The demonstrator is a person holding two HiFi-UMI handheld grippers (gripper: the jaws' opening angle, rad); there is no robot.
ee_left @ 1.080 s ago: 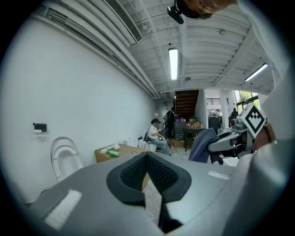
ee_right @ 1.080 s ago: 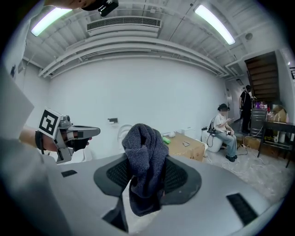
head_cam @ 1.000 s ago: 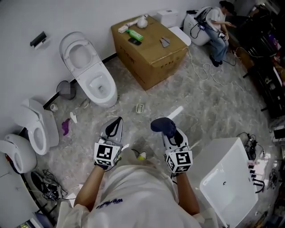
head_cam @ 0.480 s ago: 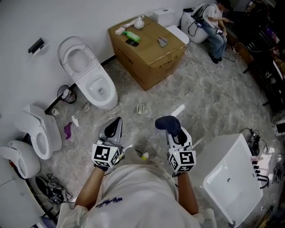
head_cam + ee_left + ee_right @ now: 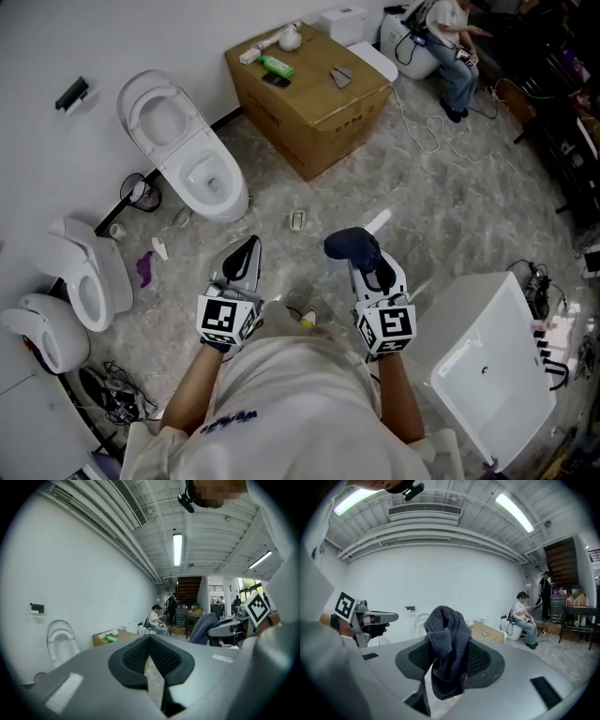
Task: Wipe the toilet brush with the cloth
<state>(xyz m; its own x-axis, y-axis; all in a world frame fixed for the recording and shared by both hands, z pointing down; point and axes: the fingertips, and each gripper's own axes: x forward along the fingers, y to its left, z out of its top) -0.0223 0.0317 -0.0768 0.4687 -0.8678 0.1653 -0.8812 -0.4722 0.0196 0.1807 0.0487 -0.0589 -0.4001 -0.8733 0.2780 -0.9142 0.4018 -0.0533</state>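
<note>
A dark blue cloth (image 5: 349, 246) is bunched between the jaws of my right gripper (image 5: 364, 258), which is shut on it; in the right gripper view the cloth (image 5: 446, 632) sticks up past the right gripper (image 5: 449, 657). My left gripper (image 5: 246, 257) is held level beside it, shut with nothing in it, and the left gripper (image 5: 150, 640) has its pads meeting at the tip. A white long-handled object with a round head (image 5: 279, 39), possibly the toilet brush, lies far ahead on a cardboard box (image 5: 323, 98).
A white toilet (image 5: 192, 159) stands open at the wall, front left. More toilets (image 5: 80, 272) sit at the far left, and a white basin unit (image 5: 492, 370) at the right. Cables (image 5: 433, 141) and small litter (image 5: 298, 220) lie on the marbled floor. A person (image 5: 452, 42) sits at the back.
Both grippers keep nearly the same pose side by side, the cloth still clamped in the right one. The head view has shifted slightly, so the box and toilet sit a little higher in the frame.
</note>
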